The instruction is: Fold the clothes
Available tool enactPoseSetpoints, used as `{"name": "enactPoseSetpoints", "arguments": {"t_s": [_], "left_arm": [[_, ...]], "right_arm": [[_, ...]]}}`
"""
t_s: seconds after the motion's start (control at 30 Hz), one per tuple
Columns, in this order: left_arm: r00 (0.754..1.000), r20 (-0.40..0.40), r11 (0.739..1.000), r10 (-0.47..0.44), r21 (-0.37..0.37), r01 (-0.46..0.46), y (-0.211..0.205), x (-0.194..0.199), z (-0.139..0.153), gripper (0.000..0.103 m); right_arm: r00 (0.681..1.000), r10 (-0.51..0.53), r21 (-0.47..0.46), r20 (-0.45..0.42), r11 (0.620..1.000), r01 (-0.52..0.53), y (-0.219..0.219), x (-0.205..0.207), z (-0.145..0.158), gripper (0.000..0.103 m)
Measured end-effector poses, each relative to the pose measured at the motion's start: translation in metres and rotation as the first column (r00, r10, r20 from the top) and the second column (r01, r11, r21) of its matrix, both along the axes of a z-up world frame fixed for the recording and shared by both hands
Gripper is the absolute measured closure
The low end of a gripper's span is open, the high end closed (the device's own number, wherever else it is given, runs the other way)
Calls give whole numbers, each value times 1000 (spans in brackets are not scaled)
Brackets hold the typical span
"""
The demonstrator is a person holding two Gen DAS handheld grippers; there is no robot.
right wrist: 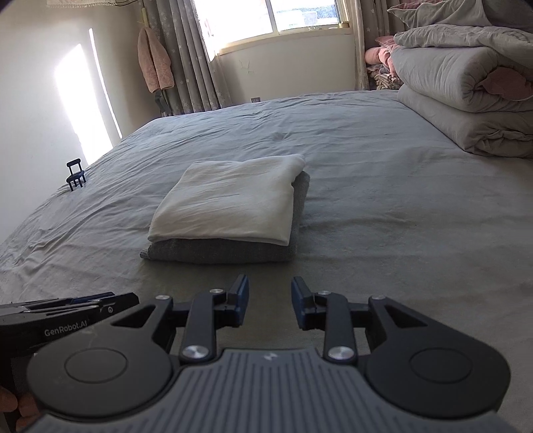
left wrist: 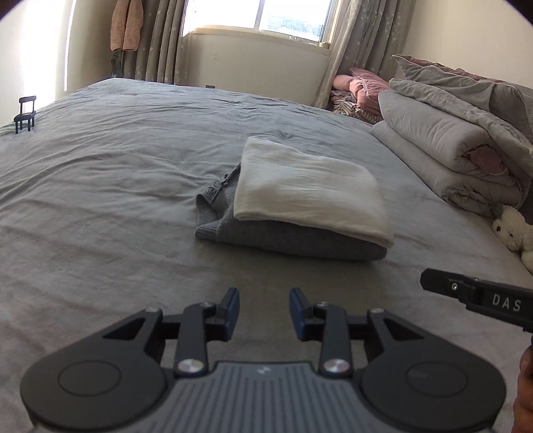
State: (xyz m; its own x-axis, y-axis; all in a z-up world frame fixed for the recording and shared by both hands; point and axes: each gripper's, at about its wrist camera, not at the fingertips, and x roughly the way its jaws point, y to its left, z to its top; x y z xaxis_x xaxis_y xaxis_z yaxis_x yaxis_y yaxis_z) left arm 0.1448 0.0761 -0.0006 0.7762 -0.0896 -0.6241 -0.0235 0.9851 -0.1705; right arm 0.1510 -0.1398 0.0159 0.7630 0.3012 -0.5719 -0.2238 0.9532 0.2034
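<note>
1. Two grippers sat nearest the cameras. The left gripper (left wrist: 264, 308) hung over the grey bed sheet (left wrist: 100, 186) with its blue-padded fingers spread apart and nothing between them.
2. The right gripper (right wrist: 269, 298) was likewise parted and empty, just above the sheet and short of the stacked clothes. It also showed side-on at the right edge of the left wrist view, and the left gripper at the lower left of the right wrist view.
3. One folded grey knit garment (left wrist: 293, 238) lay flat on the sheet, a little ahead of both grippers and touched by neither.
4. One folded white garment (left wrist: 306, 186) lay directly on the grey one, covering most of it; the grey knit stuck out along the near edge and on one side.
5. One white plush toy (left wrist: 514, 229) lay at the bed's right edge, beside the bedding pile.
6. One pile of folded grey quilts (left wrist: 443, 146) occupied the right side of the bed, well apart from the clothes.
7. One small black chair-shaped stand (right wrist: 76, 173) stood upright at the far left edge of the bed.
8. Pink bedding (left wrist: 363, 86) lay bunched behind the quilts, near the curtain (left wrist: 349, 43).
9. One window (left wrist: 260, 16) and one hanging pink coat (right wrist: 155, 63) closed the far wall.
</note>
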Motion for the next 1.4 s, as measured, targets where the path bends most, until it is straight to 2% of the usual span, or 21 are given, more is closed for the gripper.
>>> {"name": "enactPoseSetpoints", "arguments": {"t_s": [0.17, 0.23, 0.37, 0.43, 0.57, 0.63, 0.67, 0.77, 0.83, 1.03, 1.13, 1.4], "left_arm": [[1000, -7, 999, 20, 42, -20, -13, -31, 20, 53], [999, -12, 998, 31, 47, -31, -17, -43, 26, 46], [998, -16, 997, 59, 51, -58, -25, -67, 39, 30], [997, -10, 996, 80, 42, -80, -27, -81, 44, 23], [995, -6, 992, 102, 80, -101, -34, -103, 50, 14], [994, -1, 990, 113, 87, -112, -36, -113, 53, 10], [993, 1, 989, 118, 85, -118, -36, -118, 55, 7], [992, 10, 990, 129, 63, -130, -35, -132, 63, 1], [991, 5, 989, 137, 54, -137, -35, -141, 67, 1], [986, -31, 986, 162, 35, -161, -35, -168, 74, 1], [989, -58, 990, 138, 46, -136, -37, -186, 74, 0], [991, -57, 993, 117, 26, -116, -44, -239, 79, 0]], "right_arm": [[999, -28, -1, 15, 1000, 28, -9, -31, 14, 58], [999, -37, -13, 25, 999, 38, -11, -43, 20, 51], [999, -22, -36, 42, 999, 24, -11, -68, 32, 39], [998, -10, -47, 56, 999, 13, -11, -80, 37, 30], [997, 19, -89, 74, 996, -12, -6, -105, 46, 21], [996, 19, -91, 87, 996, -11, -6, -116, 50, 2], [995, 19, -92, 94, 996, -10, -6, -122, 52, 0], [994, 23, -109, 108, 994, -11, -5, -136, 56, 0], [994, 16, -121, 104, 993, -3, -5, -144, 59, 0], [999, -39, -74, 31, 996, 41, -12, -171, 60, 0], [997, -74, -78, 17, 994, 76, -14, -190, 60, 0], [985, -171, -118, 35, 978, 174, -22, -249, 63, 0]]}}
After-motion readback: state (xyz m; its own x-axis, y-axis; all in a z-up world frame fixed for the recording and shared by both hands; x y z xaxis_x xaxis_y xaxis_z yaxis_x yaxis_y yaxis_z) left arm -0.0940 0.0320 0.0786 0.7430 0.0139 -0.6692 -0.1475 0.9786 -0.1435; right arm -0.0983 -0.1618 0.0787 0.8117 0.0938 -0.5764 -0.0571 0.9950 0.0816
